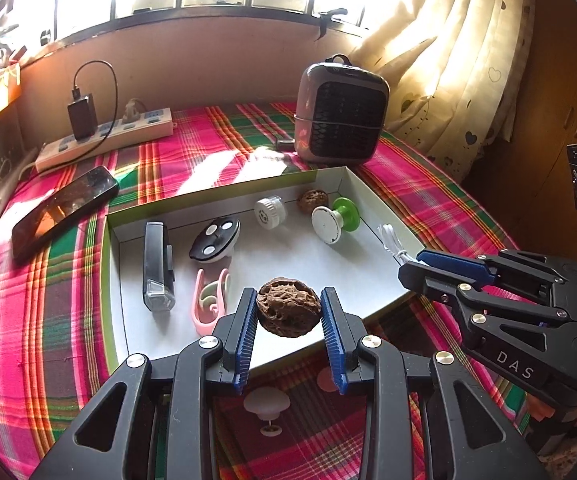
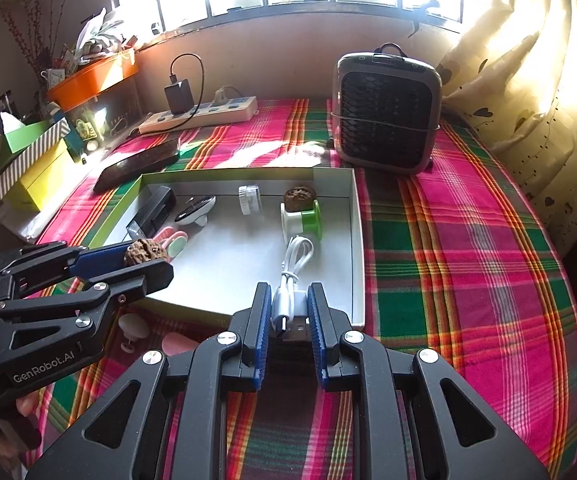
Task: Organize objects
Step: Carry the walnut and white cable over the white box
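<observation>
Your shallow box (image 1: 224,200) lies on the checked cloth (image 1: 48,320). Inside it, the bike light (image 1: 157,268) sits far left, the clip (image 1: 210,298) just right of it, a spool (image 1: 334,220) toward the back right with a walnut (image 1: 312,200) behind it. Behind the box stands the fan (image 1: 340,116); back left lie a phone (image 1: 62,212) and the power strip (image 1: 104,138).

Pink, green and orange plaid cloth (image 2: 468,240) covers the table; a white-floored, green-edged cardboard tray (image 1: 328,276) holds a wrinkled brown walnut (image 1: 312,199); cream heart-print curtain (image 1: 460,52).
</observation>
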The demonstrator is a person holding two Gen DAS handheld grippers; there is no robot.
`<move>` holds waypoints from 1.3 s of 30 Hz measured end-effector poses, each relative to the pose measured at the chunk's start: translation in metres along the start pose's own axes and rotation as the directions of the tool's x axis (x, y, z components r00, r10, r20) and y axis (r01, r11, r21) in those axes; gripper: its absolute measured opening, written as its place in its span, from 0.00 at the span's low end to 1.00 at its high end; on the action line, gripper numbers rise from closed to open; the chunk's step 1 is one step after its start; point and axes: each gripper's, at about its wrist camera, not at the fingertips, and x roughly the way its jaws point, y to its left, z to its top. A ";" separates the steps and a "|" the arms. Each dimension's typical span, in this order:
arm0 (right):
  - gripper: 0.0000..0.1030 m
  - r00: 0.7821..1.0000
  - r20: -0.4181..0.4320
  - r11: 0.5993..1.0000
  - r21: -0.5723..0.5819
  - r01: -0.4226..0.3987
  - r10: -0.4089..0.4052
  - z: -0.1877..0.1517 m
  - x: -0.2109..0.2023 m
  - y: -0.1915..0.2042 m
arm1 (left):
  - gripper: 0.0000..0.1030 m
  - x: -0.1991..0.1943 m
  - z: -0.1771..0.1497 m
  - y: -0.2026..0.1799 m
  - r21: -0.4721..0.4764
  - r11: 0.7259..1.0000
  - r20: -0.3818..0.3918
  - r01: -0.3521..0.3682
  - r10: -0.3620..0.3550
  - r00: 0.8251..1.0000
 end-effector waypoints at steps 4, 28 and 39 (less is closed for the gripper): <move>0.19 1.000 -0.017 1.000 0.003 0.005 -0.005 0.007 0.010 -0.002 | 0.29 0.011 0.007 0.004 -0.006 1.000 -0.014 0.004 -0.004 1.000; 0.19 0.995 -0.089 0.999 -0.024 0.035 -0.037 0.017 0.042 -0.003 | 0.29 0.063 0.032 0.010 0.017 0.999 -0.087 -0.038 0.039 0.995; 0.19 0.994 -0.095 0.998 -0.038 0.051 -0.055 0.015 0.049 -0.003 | 0.29 0.072 0.033 0.011 0.017 0.999 -0.100 -0.052 0.053 0.994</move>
